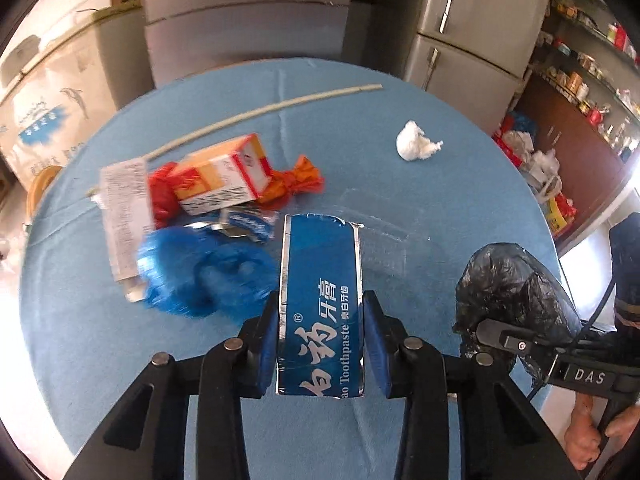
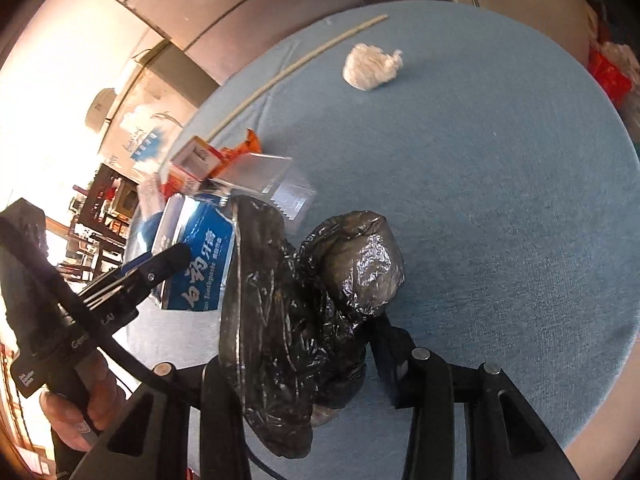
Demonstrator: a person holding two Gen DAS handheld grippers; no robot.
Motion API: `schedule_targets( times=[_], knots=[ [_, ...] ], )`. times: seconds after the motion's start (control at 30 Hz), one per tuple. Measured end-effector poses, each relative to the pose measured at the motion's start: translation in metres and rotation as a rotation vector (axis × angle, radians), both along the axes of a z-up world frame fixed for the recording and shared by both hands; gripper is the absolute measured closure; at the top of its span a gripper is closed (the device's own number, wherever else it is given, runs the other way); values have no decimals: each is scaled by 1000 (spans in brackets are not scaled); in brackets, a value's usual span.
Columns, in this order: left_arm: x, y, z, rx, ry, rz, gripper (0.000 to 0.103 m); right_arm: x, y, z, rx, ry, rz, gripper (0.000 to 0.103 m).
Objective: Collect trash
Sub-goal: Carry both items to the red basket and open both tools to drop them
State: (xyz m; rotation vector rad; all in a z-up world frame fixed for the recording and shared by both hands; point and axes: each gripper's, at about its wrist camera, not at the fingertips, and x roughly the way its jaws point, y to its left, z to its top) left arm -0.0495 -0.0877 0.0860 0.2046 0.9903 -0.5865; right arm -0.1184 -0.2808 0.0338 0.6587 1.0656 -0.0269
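Trash is spread over the round table with the light-blue cloth [image 1: 460,184], and the piece in hand is a blue cardboard toothpaste box [image 1: 320,300], lengthwise between the blue pads [image 1: 269,344] of the left gripper [image 1: 320,344]. Those fingers stand narrow, pressed on the box's two long sides, probably so it can be carried endwise into a bag. Just to its right the right gripper [image 2: 304,344] is clamped on a crumpled black plastic bag [image 2: 320,288], a bunched fold caught between its fingers; I judge this bag to be the collector, held near for the box. Behind the box lie a blue plastic bag [image 1: 200,272], an orange-and-white carton [image 1: 224,176], a red wrapper [image 1: 296,184] and a paper slip [image 1: 124,216]. Farther off rest a wad of white tissue [image 1: 416,140] and a long pale stick [image 1: 264,112], both untouched.
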Motion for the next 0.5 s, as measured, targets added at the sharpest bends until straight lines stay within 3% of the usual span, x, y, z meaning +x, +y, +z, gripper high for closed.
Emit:
schedule_targets(
  times=[0.23,0.5],
  knots=[
    [-27,61,31,-32,-46,125,63,7,33,22,-5,-58,91,59],
    [-67,193,29,-132,51,348,62,35,116,37,1,-101,336,59]
  ],
)
